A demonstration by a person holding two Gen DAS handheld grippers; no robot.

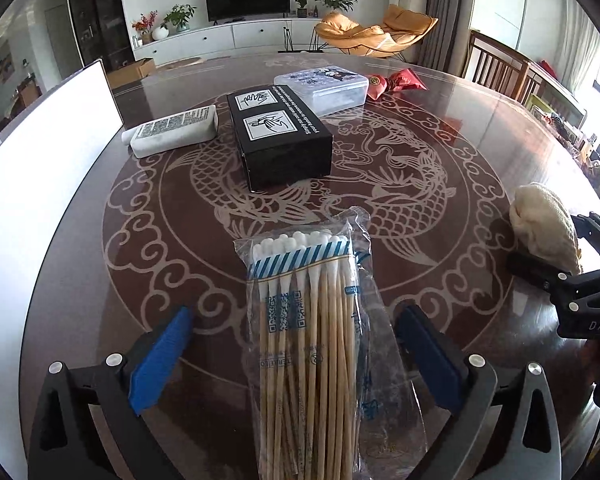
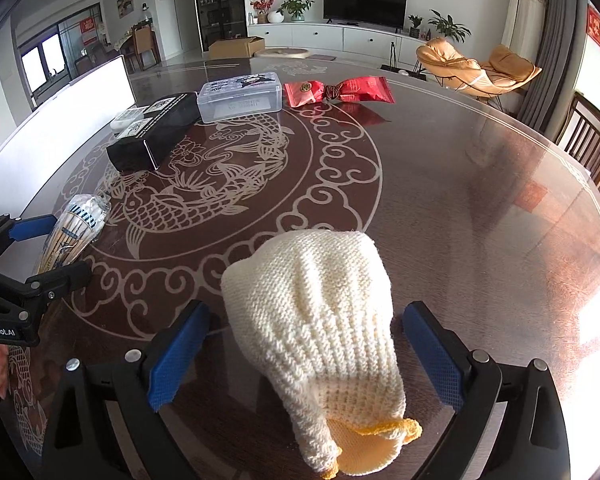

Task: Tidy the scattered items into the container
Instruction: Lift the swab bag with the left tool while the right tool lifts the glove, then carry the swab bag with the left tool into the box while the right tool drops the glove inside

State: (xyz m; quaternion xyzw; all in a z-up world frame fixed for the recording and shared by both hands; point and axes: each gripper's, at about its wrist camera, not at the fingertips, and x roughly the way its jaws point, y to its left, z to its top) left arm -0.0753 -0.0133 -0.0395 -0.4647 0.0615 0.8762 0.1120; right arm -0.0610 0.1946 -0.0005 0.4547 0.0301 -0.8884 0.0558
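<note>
My left gripper (image 1: 296, 340) is open, its blue pads on either side of a clear bag of cotton swabs (image 1: 312, 320) lying on the round table (image 1: 440, 152). My right gripper (image 2: 306, 344) is open around a cream knitted pouch (image 2: 316, 320) with a yellow rim, lying on the table. The pouch also shows in the left wrist view (image 1: 540, 232), with the right gripper (image 1: 548, 256) at it. The swab bag (image 2: 76, 224) and left gripper (image 2: 56, 244) show at the left of the right wrist view. A white container wall (image 1: 40, 184) stands at the table's left.
A black box (image 1: 280, 136), a white tube (image 1: 176, 130), a clear lidded box (image 1: 324, 86) and a red wrapped packet (image 1: 396, 82) lie further back on the table. Wooden chairs (image 1: 500, 64) stand at the right edge.
</note>
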